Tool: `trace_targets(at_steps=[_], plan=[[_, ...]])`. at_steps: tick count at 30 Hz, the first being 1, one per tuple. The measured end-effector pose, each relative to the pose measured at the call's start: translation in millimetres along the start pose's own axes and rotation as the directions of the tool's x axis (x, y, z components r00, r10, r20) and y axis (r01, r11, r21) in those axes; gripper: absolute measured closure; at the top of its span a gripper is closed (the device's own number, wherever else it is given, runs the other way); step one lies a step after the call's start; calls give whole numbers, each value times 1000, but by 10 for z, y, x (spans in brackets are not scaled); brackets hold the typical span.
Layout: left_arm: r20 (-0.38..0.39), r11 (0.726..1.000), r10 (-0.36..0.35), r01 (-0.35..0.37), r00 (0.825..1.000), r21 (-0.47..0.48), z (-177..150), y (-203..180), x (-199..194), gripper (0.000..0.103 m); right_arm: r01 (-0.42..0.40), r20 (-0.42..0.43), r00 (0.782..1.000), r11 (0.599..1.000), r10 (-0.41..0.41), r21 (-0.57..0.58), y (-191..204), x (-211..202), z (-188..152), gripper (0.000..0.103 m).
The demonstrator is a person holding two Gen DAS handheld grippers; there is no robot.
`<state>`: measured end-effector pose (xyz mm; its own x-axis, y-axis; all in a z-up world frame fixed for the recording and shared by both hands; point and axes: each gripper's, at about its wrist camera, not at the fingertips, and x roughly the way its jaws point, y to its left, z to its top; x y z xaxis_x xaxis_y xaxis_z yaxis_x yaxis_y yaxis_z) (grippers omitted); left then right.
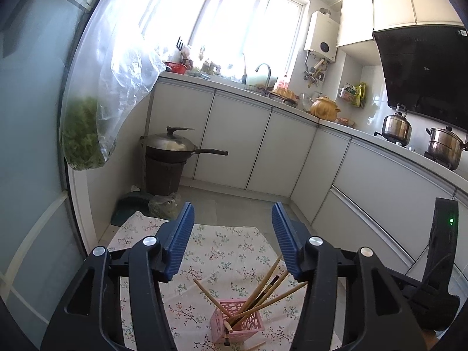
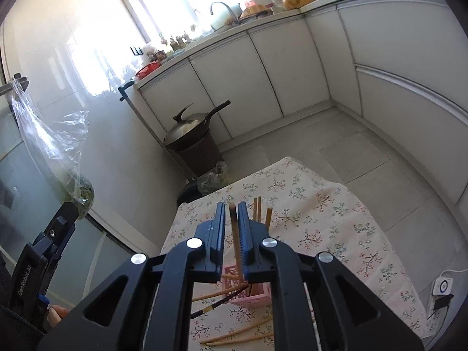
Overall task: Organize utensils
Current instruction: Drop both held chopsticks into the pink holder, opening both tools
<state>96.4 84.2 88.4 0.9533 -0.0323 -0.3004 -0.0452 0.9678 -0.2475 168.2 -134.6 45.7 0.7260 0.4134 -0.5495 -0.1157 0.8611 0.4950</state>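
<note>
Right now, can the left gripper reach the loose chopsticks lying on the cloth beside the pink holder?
Probably yes. The left gripper is open and empty above the pink holder, and the loose chopsticks lie uncovered on the cloth.

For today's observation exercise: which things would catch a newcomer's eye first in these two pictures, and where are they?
First, the pink holder bristling with chopsticks on the floral cloth, below the open left gripper. Next, the right gripper, shut on a single chopstick above that holder. Loose chopsticks lie on the cloth nearby.

Right jaws hide most of the pink holder (image 2: 257, 294); the clamped chopstick's (image 2: 235, 234) tip is blurred
</note>
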Motion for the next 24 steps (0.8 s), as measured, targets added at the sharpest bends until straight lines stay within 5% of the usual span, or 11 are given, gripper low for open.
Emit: trace_targets(at_steps=[2, 15, 19, 24], plan=[[-4, 1000, 3, -3, 1000, 28, -16, -38, 0, 50, -15, 1, 1000, 1000, 15, 23, -21, 30, -11, 70], [-9, 994, 38, -37, 999, 107, -122, -211, -35, 32, 67, 74, 996, 992, -59, -111, 72, -292, -155, 63], [-30, 990, 62, -58, 998, 126, -165, -230, -13, 24, 96, 113, 990, 985, -80, -141, 69, -398, -193, 45], [-51, 987, 93, -85, 994, 140, -237, -227, -24, 17, 139, 154, 981, 978, -115, -156, 23, -521, -223, 36]])
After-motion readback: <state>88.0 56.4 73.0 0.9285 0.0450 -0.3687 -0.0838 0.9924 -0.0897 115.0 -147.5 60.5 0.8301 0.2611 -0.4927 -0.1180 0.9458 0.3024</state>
